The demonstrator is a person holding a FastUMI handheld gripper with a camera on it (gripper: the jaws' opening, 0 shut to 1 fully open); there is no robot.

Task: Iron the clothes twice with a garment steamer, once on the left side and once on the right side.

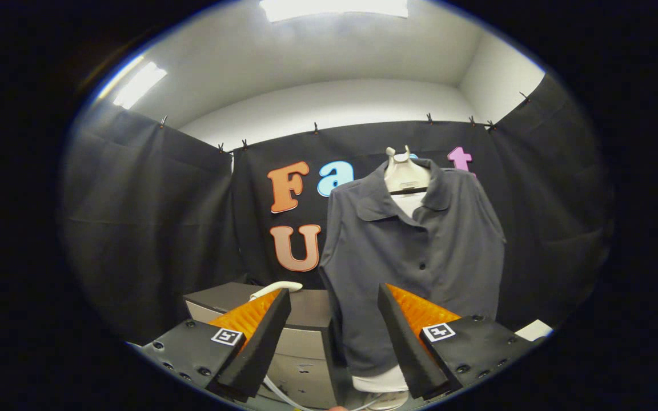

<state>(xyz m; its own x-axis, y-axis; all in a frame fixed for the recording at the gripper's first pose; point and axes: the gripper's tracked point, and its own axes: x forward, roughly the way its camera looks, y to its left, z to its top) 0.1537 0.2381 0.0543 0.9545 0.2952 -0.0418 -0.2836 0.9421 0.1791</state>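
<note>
A dark grey button-up shirt (414, 251) hangs on a white mannequin torso (404, 174), straight ahead of the fingers and a little to the right. My gripper (333, 299) is open, its fingers spread wide with nothing between them. Just beyond the left finger, the white handle of the garment steamer (276, 287) lies on top of a grey cabinet (306, 337). A white cord (280, 395) trails down in front of the cabinet, below the fingers.
The mannequin's white base (383, 383) stands to the right of the cabinet. A white flat object (533, 329) lies beyond the right finger. Black cloth walls close the booth on all sides.
</note>
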